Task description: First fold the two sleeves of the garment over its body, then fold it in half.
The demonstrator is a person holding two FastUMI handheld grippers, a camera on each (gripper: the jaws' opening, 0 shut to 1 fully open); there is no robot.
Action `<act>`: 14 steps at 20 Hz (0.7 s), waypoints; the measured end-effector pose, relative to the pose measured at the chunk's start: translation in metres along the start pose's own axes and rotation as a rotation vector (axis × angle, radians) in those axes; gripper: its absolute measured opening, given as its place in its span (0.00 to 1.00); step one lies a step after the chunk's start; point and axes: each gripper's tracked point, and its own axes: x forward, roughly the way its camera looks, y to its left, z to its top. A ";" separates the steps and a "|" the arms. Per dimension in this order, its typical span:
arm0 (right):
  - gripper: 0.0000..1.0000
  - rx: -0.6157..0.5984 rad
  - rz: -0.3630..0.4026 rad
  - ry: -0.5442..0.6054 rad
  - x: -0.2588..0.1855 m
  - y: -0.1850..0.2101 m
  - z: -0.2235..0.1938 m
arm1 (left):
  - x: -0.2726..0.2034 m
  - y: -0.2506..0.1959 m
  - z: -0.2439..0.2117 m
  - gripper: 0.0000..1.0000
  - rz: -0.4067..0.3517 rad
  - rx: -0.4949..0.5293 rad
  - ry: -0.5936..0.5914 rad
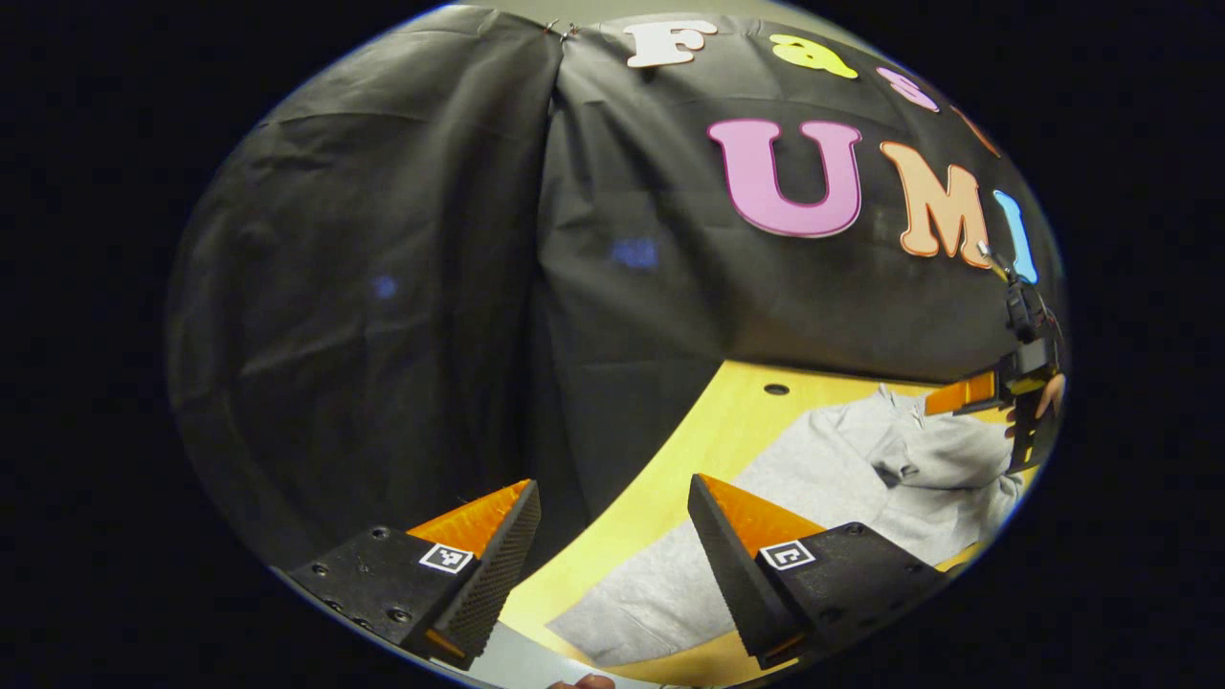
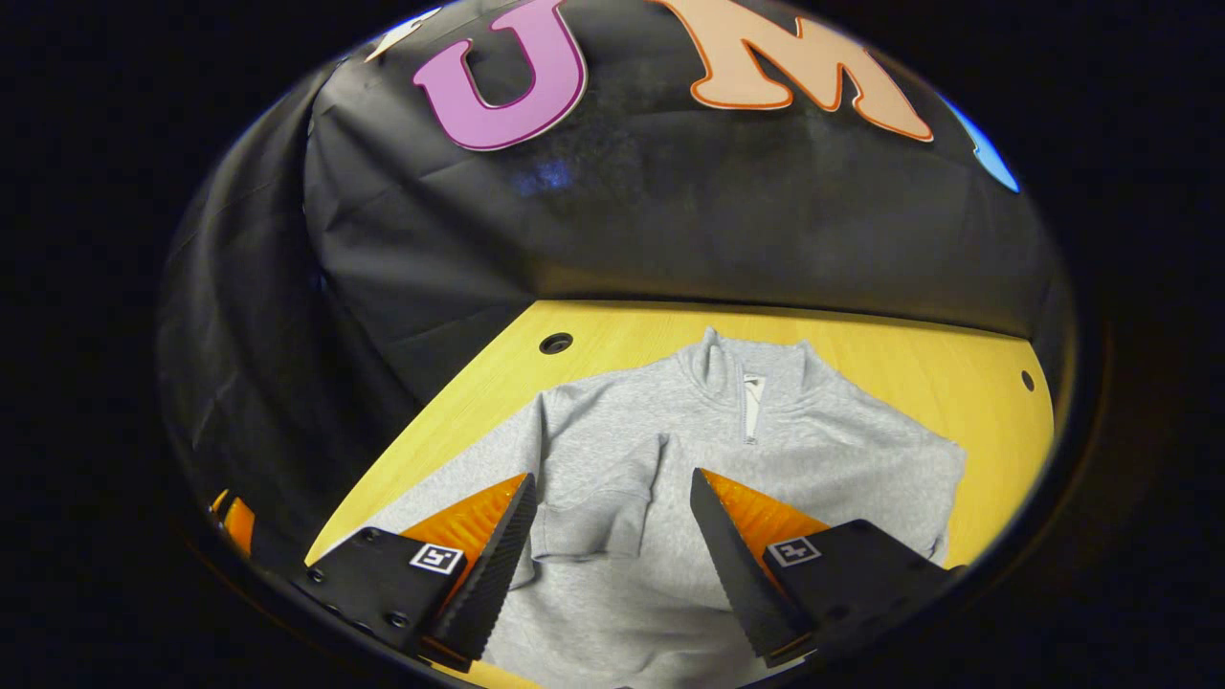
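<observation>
On the table [image 2: 890, 364], one sweatshirt [image 2: 660, 459], two claws.

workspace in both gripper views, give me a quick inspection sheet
surface: yellow wooden table, round holes near its edges.
job's things: grey zip-neck sweatshirt lies flat, collar toward the wall; one sleeve folded over the body; not folded in half.
clutter: nothing seen.
grippers: left gripper open, off the table's corner; right gripper open above the sweatshirt.
cables: nothing seen.
surroundings: black cloth wall.
</observation>
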 end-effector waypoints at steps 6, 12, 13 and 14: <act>0.97 -0.030 -0.059 -0.022 -0.023 -0.035 -0.007 | 0.008 0.001 -0.077 0.93 0.003 -0.047 0.202; 0.99 -0.042 -0.101 -0.014 -0.042 -0.058 -0.018 | 0.011 0.005 -0.131 0.93 0.037 -0.114 0.330; 0.97 -0.041 -0.107 -0.016 -0.045 -0.063 -0.018 | 0.010 0.005 -0.136 0.93 0.039 -0.121 0.342; 0.99 -0.039 -0.112 -0.019 -0.049 -0.066 -0.017 | 0.010 0.005 -0.140 0.93 0.042 -0.124 0.354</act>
